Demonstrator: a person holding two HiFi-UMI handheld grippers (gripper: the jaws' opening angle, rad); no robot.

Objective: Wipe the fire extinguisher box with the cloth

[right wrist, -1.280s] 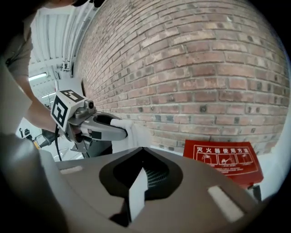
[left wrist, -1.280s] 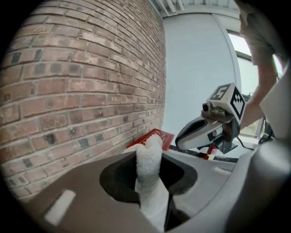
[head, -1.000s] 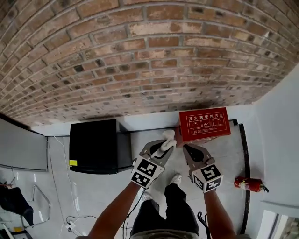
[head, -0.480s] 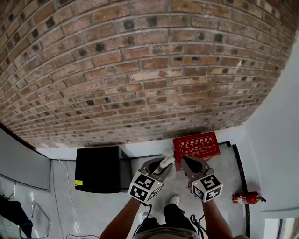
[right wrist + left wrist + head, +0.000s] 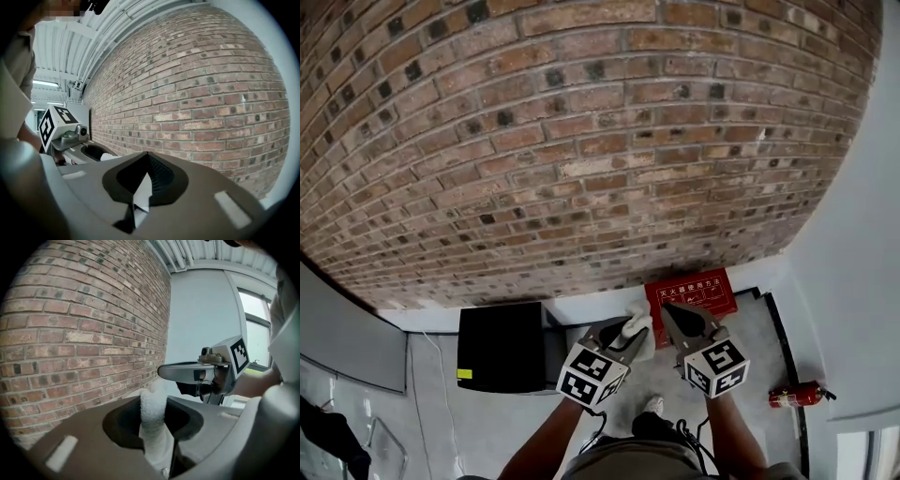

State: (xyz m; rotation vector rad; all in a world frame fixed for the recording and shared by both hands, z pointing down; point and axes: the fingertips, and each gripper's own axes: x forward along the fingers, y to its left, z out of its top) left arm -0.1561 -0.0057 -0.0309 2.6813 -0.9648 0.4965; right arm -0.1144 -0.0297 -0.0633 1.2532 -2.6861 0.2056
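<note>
The left gripper [image 5: 625, 336] clamps the cloth [image 5: 152, 414] between its jaws, the right gripper [image 5: 668, 310] beside it has its jaws closed together on nothing, and the red box [image 5: 701, 292] lies on the floor below and ahead of both, against the brick wall [image 5: 581, 141].

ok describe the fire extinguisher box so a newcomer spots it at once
Follow the brick wall down to its foot, right of the black cabinet. The fire extinguisher box is the red box with white print, unlike the small red extinguisher lying further right.
</note>
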